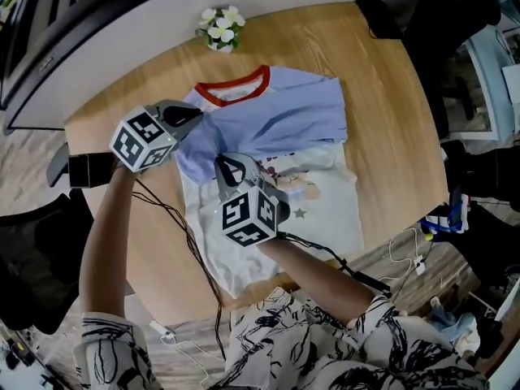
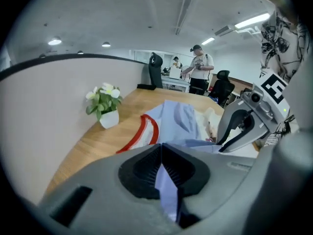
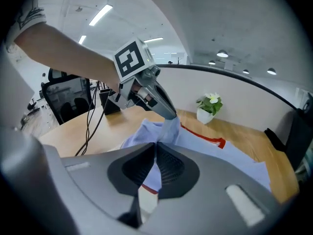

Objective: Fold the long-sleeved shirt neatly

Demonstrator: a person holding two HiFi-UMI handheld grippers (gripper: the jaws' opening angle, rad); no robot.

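A long-sleeved shirt with a white body, lavender sleeves and a red collar lies flat on the round wooden table. One lavender sleeve is folded across the chest. My left gripper is shut on lavender sleeve cloth at the shirt's left shoulder; the left gripper view shows the cloth pinched in its jaws. Just below it, my right gripper is shut on the same sleeve, with cloth between its jaws. Each gripper shows in the other's view: the right gripper, the left gripper.
A small potted plant stands at the table's far edge. Black cables run off the near left edge, and a black box sits at the left rim. A dark object lies at the far right. People stand beyond the table.
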